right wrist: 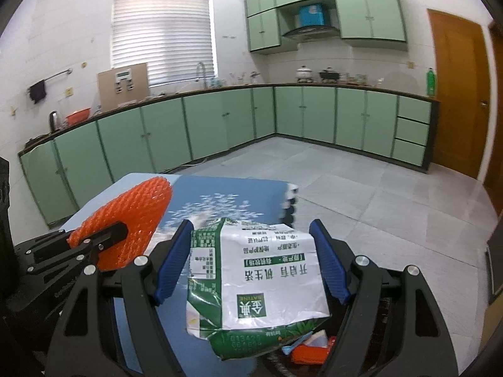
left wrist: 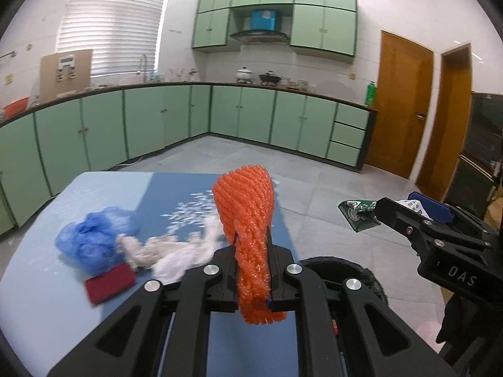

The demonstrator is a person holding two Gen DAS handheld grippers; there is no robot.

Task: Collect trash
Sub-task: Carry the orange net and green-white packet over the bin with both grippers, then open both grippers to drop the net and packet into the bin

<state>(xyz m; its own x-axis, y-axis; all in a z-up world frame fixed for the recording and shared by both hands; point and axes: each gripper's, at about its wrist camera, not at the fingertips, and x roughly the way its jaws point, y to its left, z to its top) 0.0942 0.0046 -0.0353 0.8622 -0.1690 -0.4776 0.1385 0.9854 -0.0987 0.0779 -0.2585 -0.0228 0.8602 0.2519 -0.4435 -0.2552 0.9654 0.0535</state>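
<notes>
Left gripper: your jaws are pressed together on the orange foam fruit net, pinching it low so most of it stands up past the tips, lifted clear of the table.
Right gripper: your blue pads sit wide and bear on both sides of the crushed green-and-white milk carton; a wide hold fits a flattened box that would slip from a narrow one.
Trash bin: a dark round rim shows just below and between your two tools, off the table's near right edge. In the right wrist view a few scraps lie under the carton, probably already inside it. I judge both loads are being carried there.
Left on the table: a blue plastic bag, crumpled white wrap and a red pad lie touching one another near the left side, well in from its edges.
Room to move: your tools ride near each other, the net just beside the carton's left pad, so drop one load at a time.
Beyond: open grey floor runs to the green cabinets; nothing stands in your way there.
</notes>
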